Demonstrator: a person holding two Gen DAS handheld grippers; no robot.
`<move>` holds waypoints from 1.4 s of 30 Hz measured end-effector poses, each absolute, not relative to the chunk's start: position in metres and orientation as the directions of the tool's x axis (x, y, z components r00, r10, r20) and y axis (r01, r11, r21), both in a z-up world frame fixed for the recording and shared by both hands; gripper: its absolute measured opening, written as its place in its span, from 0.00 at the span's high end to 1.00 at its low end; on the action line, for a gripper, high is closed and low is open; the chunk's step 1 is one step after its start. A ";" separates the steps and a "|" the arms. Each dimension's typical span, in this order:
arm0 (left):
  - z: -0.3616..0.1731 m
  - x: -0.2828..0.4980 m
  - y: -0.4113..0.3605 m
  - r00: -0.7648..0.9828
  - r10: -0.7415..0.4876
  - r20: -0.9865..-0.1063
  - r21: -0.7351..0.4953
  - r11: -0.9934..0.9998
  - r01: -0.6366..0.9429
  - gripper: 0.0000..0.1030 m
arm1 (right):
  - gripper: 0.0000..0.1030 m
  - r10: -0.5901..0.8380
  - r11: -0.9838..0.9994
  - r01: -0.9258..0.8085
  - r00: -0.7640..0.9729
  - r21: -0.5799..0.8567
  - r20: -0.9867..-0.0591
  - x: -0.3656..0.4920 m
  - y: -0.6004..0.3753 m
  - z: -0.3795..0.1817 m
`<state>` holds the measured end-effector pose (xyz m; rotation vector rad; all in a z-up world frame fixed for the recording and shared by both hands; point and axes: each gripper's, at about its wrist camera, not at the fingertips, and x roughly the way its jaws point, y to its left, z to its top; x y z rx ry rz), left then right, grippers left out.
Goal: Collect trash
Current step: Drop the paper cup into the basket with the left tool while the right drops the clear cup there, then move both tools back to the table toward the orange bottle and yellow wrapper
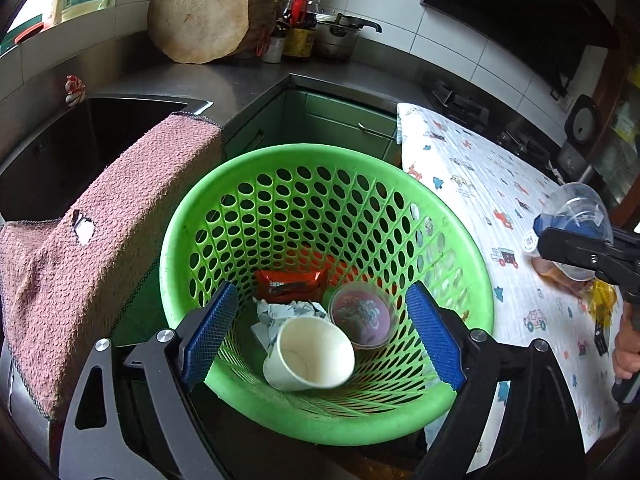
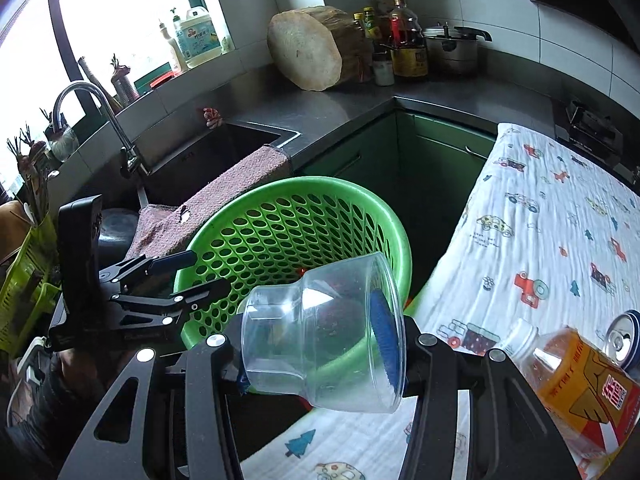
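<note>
I hold my left gripper (image 1: 320, 336), fingers spread and empty, over the basket (image 1: 460, 216), while my right gripper (image 2: 320, 344) pinches a clear cup (image 2: 320, 332) sideways, ready for dropping in.

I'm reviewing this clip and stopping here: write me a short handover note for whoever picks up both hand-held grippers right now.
Left hand-held gripper: open, empty, above the green basket.
Right hand-held gripper: shut on a clear plastic cup, beside the basket, not yet over it.
Done: the basket already holds a white paper cup, a clear lidded cup, crumpled paper and a red wrapper.
Left: drop the clear cup in; then collect the orange-labelled bottle and the can lying on the patterned cloth.
</note>
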<state>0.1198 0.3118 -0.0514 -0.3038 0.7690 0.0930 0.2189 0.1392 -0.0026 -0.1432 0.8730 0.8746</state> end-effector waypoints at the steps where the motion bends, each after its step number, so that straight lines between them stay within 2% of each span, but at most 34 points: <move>1: -0.050 0.117 0.312 0.723 -0.028 -0.690 -0.242 0.951 -0.194 0.15 | 0.53 0.608 0.654 -0.723 0.325 0.224 -0.724 0.222 0.147 -0.005; 7: -0.045 0.102 0.318 0.747 -0.020 -0.665 -0.269 0.939 -0.214 0.11 | 0.53 0.588 0.647 -0.730 0.291 0.223 -0.754 0.238 0.190 -0.017; 14: -0.044 0.088 0.329 0.757 -0.011 -0.653 -0.289 0.928 -0.236 0.10 | 0.53 0.569 0.644 -0.734 0.274 0.213 -0.776 0.254 0.235 -0.023; 16: -0.043 0.083 0.332 0.759 -0.003 -0.651 -0.290 0.925 -0.245 0.09 | 0.42 0.583 0.638 -0.734 0.263 0.232 -0.769 0.258 0.242 -0.021; 18: -0.042 0.078 0.336 0.764 0.003 -0.646 -0.294 0.922 -0.252 0.09 | 0.35 0.592 0.636 -0.735 0.270 0.235 -0.759 0.258 0.246 -0.018; 22: -0.042 0.072 0.341 0.766 0.014 -0.643 -0.297 0.917 -0.266 0.08 | 0.35 0.605 0.627 -0.742 0.274 0.236 -0.747 0.255 0.247 -0.010; 27: -0.040 0.068 0.342 0.770 0.017 -0.638 -0.305 0.913 -0.272 0.08 | 0.34 0.611 0.625 -0.747 0.289 0.225 -0.737 0.245 0.228 -0.003; 30: -0.038 0.067 0.339 0.771 0.019 -0.636 -0.304 0.913 -0.273 0.07 | 0.29 0.610 0.635 -0.742 0.309 0.216 -0.730 0.237 0.208 0.000; 42: -0.024 0.072 0.298 0.788 -0.024 -0.615 -0.294 0.934 -0.201 0.07 | 0.19 0.570 0.741 -0.639 0.438 0.206 -0.695 0.208 0.088 0.005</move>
